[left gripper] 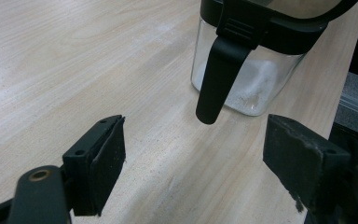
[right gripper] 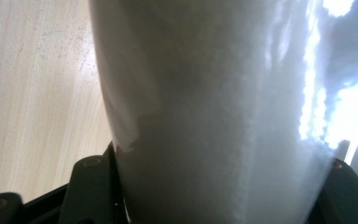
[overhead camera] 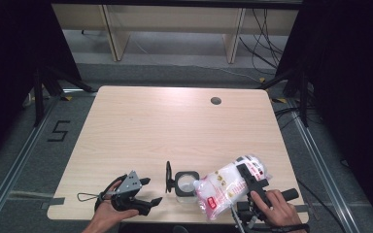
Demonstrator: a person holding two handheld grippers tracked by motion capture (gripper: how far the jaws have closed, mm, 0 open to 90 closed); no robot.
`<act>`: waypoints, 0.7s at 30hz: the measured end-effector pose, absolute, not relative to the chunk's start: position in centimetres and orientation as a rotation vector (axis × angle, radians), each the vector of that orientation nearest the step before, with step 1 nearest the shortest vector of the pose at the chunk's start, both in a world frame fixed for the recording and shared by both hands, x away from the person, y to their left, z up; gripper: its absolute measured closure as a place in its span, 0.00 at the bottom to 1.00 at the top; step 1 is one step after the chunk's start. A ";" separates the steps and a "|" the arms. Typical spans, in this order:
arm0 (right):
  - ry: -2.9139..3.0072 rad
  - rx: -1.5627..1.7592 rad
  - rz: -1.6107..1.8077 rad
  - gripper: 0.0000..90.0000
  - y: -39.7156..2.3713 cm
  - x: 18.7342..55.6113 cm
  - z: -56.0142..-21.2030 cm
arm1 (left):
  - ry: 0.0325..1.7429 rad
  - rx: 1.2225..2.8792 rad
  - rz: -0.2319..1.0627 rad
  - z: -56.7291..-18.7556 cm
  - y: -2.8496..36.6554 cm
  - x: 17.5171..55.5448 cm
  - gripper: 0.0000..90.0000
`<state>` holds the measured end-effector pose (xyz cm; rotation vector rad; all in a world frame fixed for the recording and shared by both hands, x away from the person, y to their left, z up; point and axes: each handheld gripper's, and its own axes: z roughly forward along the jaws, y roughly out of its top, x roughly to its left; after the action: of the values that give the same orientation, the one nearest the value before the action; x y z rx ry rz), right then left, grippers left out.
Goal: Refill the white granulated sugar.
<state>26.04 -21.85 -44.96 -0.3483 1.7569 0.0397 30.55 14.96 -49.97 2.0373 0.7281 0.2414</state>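
A small clear jar (overhead camera: pixel 185 183) stands near the table's front edge, its black lid (overhead camera: pixel 168 176) swung open to its left. A little white powder lies in the bottom of the jar (left gripper: pixel 242 79), and a black latch (left gripper: pixel 216 79) hangs down its side. My right gripper (overhead camera: pixel 247 175) is shut on a plastic bag of white granules (overhead camera: pixel 228 187), which is tilted with its lower end at the jar's mouth. In the right gripper view the bag (right gripper: pixel 214 93) sits between the jaws of my right gripper (right gripper: pixel 214 186). My left gripper (overhead camera: pixel 151 190) (left gripper: pixel 196 158) stands open left of the jar, holding nothing.
The wooden table (overhead camera: pixel 175 126) has a round cable hole (overhead camera: pixel 216 101) at the back right. Black stand legs (overhead camera: pixel 41 92) rise on the floor at both sides, and a wooden shelf frame (overhead camera: pixel 116 34) stands beyond the table.
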 end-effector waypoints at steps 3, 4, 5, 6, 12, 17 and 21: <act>1.759 -0.348 0.041 0.47 -21.9 26.0 -45.0 | 0.728 2.038 0.242 -50.0 15.0 30.5 0.23; 1.757 -0.372 0.027 0.47 -21.8 26.1 -44.8 | 0.728 2.037 0.242 -50.0 15.0 30.5 0.23; 1.757 -0.371 0.027 0.47 -21.8 26.1 -44.8 | 0.728 2.037 0.242 -50.0 15.0 30.5 0.23; 1.756 -0.369 0.031 0.47 -21.8 26.1 -44.9 | 0.728 2.038 0.243 -50.0 15.0 30.5 0.23; 1.727 -0.414 0.039 0.47 -21.8 26.3 -44.8 | 0.726 2.035 0.245 -49.9 15.0 30.5 0.23; 1.734 -0.411 0.033 0.47 -21.8 26.3 -44.7 | 0.723 2.040 0.246 -49.9 15.0 30.6 0.23; 1.757 -0.354 0.047 0.47 -21.9 26.1 -44.9 | 0.724 2.033 0.242 -49.9 14.9 30.5 0.23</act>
<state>26.07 -21.90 -44.92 -0.3538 1.7568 0.0466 30.53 14.94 -49.95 2.0333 0.7243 0.2424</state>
